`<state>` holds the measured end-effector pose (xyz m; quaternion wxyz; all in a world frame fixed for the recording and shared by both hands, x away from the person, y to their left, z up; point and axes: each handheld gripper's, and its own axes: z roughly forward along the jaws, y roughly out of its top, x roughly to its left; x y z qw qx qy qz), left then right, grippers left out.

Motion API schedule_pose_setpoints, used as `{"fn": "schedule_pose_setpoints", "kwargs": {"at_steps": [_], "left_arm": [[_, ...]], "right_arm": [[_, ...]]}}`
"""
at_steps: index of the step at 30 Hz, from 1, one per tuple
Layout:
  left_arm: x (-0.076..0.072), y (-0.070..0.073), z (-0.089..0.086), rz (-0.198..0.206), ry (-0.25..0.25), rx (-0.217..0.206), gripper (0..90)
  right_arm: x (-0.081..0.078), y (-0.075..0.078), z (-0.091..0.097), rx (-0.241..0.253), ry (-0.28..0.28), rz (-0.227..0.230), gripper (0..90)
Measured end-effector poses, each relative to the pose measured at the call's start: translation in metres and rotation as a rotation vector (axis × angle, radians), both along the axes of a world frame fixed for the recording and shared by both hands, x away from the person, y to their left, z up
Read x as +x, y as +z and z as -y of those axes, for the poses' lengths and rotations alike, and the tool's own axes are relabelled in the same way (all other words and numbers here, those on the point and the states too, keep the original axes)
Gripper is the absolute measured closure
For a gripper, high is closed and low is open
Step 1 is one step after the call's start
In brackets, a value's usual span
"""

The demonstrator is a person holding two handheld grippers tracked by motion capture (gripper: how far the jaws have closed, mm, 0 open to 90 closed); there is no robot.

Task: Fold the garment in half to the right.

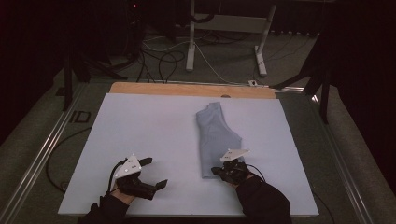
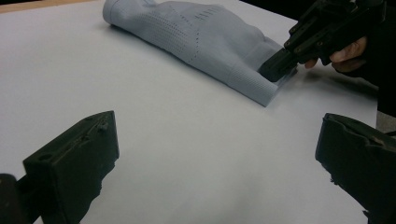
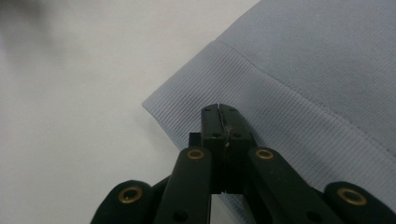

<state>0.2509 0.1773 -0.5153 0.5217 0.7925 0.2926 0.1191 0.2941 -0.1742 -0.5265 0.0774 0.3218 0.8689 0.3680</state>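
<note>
Right gripper (image 1: 223,170) w/ jaws pressed together, pinching the near hem of the folded light-blue shirt (image 1: 215,137) lying mid-right on the white table (image 1: 140,140). Left gripper (image 1: 155,172) spread wide, near front-left edge, holding nothing.

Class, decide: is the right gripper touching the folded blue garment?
Touching. In the right gripper view, the right gripper is closed on the garment's ribbed hem.
</note>
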Motion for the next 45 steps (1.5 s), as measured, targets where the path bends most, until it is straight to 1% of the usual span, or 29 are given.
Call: {"fn": "schedule_pose_setpoints", "kwargs": {"at_steps": [2,3,5,8,10,11,14,17,19,21,23,25,26,28,29,31,32,34,39,40,43,45], "left_arm": [[0.001,0.000,0.001,0.000,0.000,0.001,0.2],[0.001,-0.001,0.001,-0.002,0.002,-0.001,0.1],[0.001,-0.001,0.001,-0.002,0.002,0.000,0.1],[0.000,-0.001,0.001,0.000,0.001,0.004,0.1],[0.000,-0.001,0.001,-0.003,0.002,0.000,0.1],[0.000,-0.001,0.002,-0.002,0.000,0.005,0.1],[0.001,-0.001,0.001,-0.002,0.002,0.003,0.1],[0.001,0.000,0.000,0.000,0.001,0.002,0.2],[0.001,0.000,0.000,-0.001,0.006,-0.002,0.2],[0.000,0.001,-0.001,0.005,0.004,0.001,0.1],[0.000,0.002,-0.002,0.005,0.006,0.001,0.1],[0.001,0.002,-0.003,0.002,0.011,-0.002,0.1],[0.001,0.003,-0.003,0.001,0.012,-0.004,0.1],[0.001,0.004,-0.005,0.007,0.009,0.003,0.1],[0.001,0.004,-0.005,0.008,0.012,0.002,0.1],[0.001,0.005,-0.008,0.007,0.015,-0.006,0.1],[0.001,0.006,-0.009,0.011,0.015,-0.008,0.1],[0.002,0.007,-0.011,0.012,0.014,-0.006,0.1],[0.003,0.009,-0.015,0.010,0.018,-0.013,0.1],[0.004,0.009,-0.016,0.008,0.020,-0.014,0.1],[0.003,0.009,-0.017,0.008,0.012,-0.012,0.1],[0.004,0.009,-0.018,0.008,0.004,-0.003,0.1]], "right_arm": [[0.001,0.000,-0.004,-0.010,0.007,0.011,90.0],[0.002,-0.001,-0.005,-0.006,0.009,0.011,90.0],[0.005,-0.003,-0.006,0.024,0.009,-0.005,90.0],[0.003,-0.003,-0.007,0.017,0.016,0.012,90.0],[0.002,-0.002,-0.007,0.013,0.020,0.013,90.0],[0.001,-0.002,-0.007,0.010,0.024,0.014,90.0],[-0.002,-0.001,-0.009,-0.008,0.037,0.019,90.0],[-0.002,0.000,-0.009,-0.010,0.038,0.021,90.0],[0.000,0.000,-0.008,-0.003,0.038,0.010,90.0],[0.001,0.002,-0.007,0.020,0.031,-0.005,90.0],[0.001,0.007,-0.008,0.019,0.045,0.016,90.0],[0.002,0.011,-0.007,0.038,0.046,0.024,90.0],[0.002,0.013,-0.007,0.040,0.047,0.033,87.4],[0.003,0.017,-0.006,0.055,0.063,0.047,78.8],[0.003,0.020,-0.006,0.063,0.064,0.056,71.7],[0.004,0.023,-0.005,0.074,0.068,0.068,61.4],[0.004,0.025,-0.004,0.086,0.069,0.068,54.3],[0.005,0.028,-0.003,0.101,0.072,0.073,45.8],[0.006,0.031,-0.002,0.142,0.089,0.081,14.5],[0.007,0.031,-0.002,0.144,0.085,0.079,11.5],[0.009,0.032,0.000,0.155,0.076,0.082,9.2],[0.010,0.035,0.002,0.175,0.080,0.090,8.9]]}}
